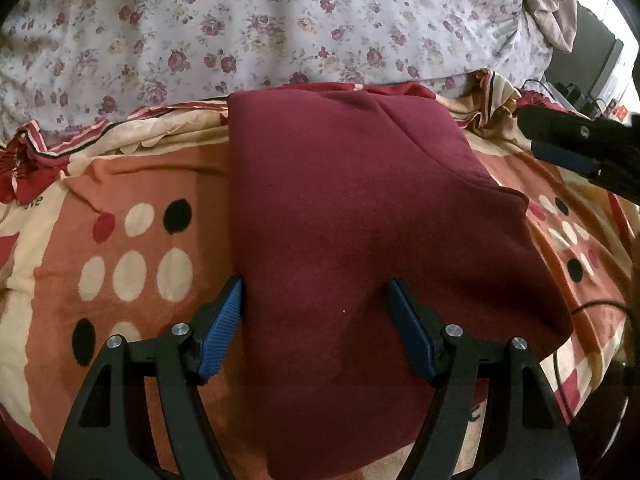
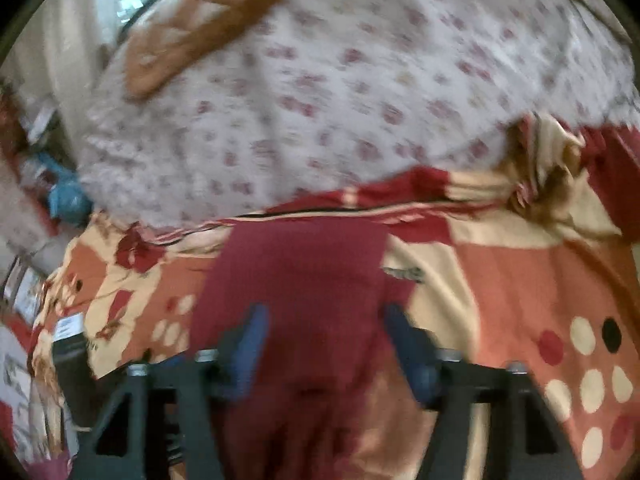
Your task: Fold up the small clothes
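Fingers of the left gripper [image 1: 316,300] are spread open, nothing gripped, over the near left edge of the folded maroon garment [image 1: 352,216], whose long axis runs toward 12 o'clock on the blanket [image 1: 132,264], while the right gripper [image 2: 324,328], likewise open and empty, is seen at 2 o'clock.

1 maroon garment [image 1: 340,220], folded. 1 patterned blanket [image 1: 132,184] w/ dots under it. 1 floral sheet [image 1: 240,24] behind. 2 grippers: left gripper [image 1: 316,304], right gripper [image 2: 324,328] (each w/ 2 blue pads). 1 orange-brown cloth [image 2: 192,28] at the far side.
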### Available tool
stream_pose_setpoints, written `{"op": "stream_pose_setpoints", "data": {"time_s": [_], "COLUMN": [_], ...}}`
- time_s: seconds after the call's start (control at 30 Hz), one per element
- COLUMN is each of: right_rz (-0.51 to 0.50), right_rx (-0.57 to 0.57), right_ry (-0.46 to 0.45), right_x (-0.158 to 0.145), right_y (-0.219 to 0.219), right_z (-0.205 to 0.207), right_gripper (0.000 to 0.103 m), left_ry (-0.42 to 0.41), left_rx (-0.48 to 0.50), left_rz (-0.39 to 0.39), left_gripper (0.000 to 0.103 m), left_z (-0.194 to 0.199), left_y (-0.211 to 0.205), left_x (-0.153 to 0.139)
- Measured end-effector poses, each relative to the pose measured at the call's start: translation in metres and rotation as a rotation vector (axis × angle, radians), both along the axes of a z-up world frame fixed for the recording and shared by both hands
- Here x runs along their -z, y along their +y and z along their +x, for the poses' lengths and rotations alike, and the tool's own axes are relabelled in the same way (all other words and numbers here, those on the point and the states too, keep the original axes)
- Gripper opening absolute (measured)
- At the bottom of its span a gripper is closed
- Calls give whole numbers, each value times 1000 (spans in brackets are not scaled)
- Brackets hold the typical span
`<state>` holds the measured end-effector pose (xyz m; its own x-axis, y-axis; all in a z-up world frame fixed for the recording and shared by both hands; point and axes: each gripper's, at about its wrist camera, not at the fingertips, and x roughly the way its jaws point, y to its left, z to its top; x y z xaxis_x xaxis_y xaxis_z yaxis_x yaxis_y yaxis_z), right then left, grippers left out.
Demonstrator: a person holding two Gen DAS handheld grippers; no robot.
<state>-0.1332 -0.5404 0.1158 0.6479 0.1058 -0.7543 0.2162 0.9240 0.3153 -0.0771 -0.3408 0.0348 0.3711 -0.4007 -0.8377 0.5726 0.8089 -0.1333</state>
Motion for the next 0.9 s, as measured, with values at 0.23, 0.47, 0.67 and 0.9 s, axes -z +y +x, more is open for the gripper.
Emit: {"op": "stream_pose_setpoints", "data": {"time_s": [0.23,0.47,0.67,0.9], "right_rz": [-117,-120,-148,-46], "right_rx": [-12,-15,-45,16], "right_ry": [175,149,211,159], "right_x": [63,39,62,42], "right_y": [26,29,36,19], "right_z": [8,-9,-9,-25], "right_gripper": [40,40,47,53], "left_ry": [-7,-12,-23,-20], "left_rx": [8,6,3,-1], "left_rz": [20,30,42,47], "left_gripper": [73,73,73,75], "left_z": [-1,-3,-6,-6], "left_y": [-2,-3,-5,-6], "left_x": [0,1,2,2]}}
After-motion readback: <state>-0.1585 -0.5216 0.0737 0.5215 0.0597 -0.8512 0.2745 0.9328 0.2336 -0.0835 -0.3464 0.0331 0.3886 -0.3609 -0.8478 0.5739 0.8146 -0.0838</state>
